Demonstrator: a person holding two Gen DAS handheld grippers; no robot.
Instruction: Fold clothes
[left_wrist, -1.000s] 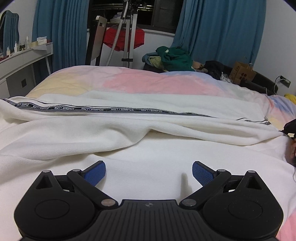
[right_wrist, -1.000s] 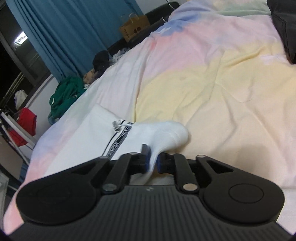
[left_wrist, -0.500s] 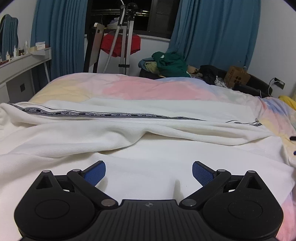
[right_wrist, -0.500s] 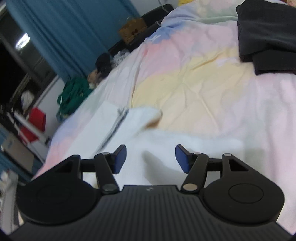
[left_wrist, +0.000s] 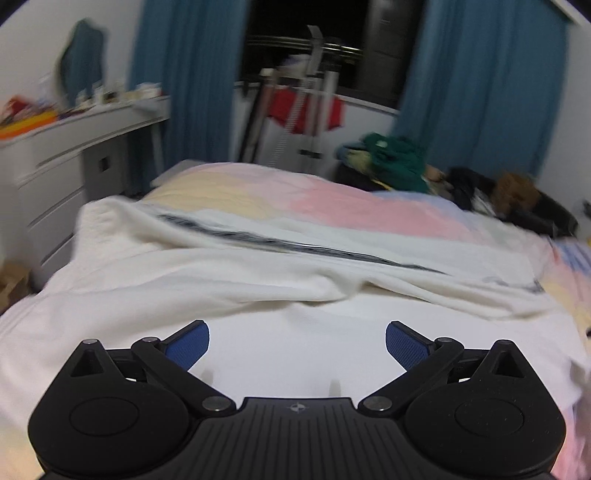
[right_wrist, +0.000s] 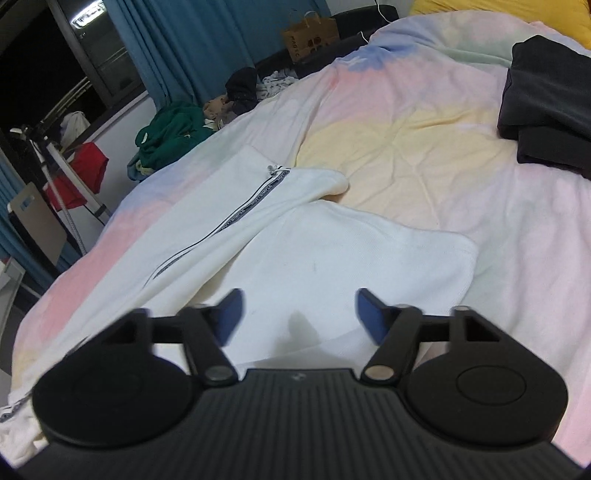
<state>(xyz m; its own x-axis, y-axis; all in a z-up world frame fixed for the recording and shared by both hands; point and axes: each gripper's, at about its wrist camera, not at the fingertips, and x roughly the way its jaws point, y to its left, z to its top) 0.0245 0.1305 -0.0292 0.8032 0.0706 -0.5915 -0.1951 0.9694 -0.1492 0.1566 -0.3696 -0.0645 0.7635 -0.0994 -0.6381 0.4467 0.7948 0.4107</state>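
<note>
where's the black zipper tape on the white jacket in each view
Left wrist: black zipper tape runs across the middle, blurred, dropping from left to right over the white jacket.
Right wrist: it slants up from lower left to the zipper pull, left of centre.
Shared landmark: green clothes pile.

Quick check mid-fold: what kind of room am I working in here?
Most likely a bedroom. The white garment lies on a bed with a pastel duvet, blue curtains frame a dark window, and a white dresser stands alongside.
</note>
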